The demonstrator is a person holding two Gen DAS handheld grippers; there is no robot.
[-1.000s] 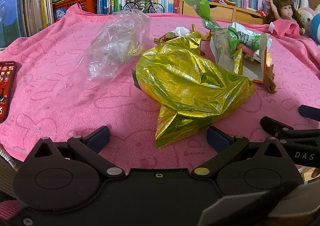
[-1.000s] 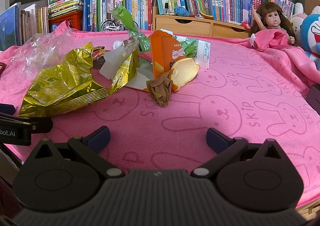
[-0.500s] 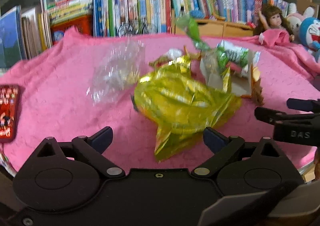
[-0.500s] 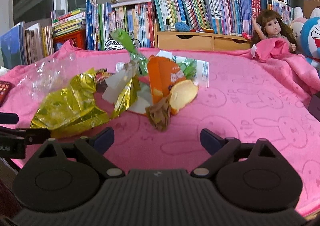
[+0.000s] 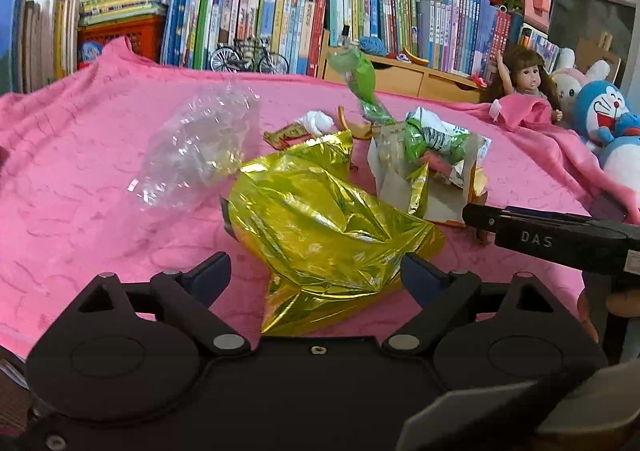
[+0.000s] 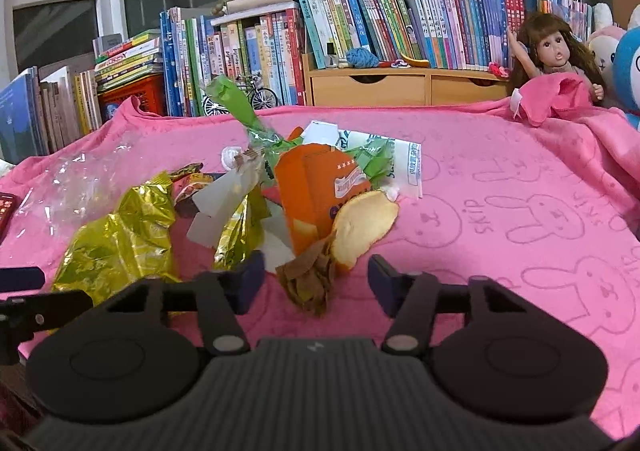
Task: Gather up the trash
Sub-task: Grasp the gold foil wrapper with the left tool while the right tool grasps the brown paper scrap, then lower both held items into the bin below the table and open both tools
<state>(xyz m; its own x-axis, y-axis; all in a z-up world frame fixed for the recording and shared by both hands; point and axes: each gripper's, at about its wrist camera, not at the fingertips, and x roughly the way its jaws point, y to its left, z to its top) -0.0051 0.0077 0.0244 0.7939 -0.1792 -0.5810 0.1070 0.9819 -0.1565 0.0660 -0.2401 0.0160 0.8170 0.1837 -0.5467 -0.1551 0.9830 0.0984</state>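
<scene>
— What lies between the left claw (image 5: pixel 316 275) tips?
— A gold foil bag (image 5: pixel 320 227), untouched; the jaws have just been closing, still wide.
— Elsewhere?
— Clear plastic bag (image 5: pixel 200 147) left, right claw (image 5: pixel 476 213) entering from the right over the pink blanket (image 5: pixel 80 171).

Soft, even indoor light is filling both of my views, leaving only faint shadows on the pink blanket (image 5: pixel 80 155) ahead of my grippers. The gold foil bag (image 5: pixel 320 227) just in front of my left gripper (image 5: pixel 316 271) is throwing bright glints. The windows (image 6: pixel 52 15) behind the books (image 6: pixel 360 23) are showing dark. The fisheye lens is bending the shelves at the edges, and far details are looking slightly soft.
</scene>
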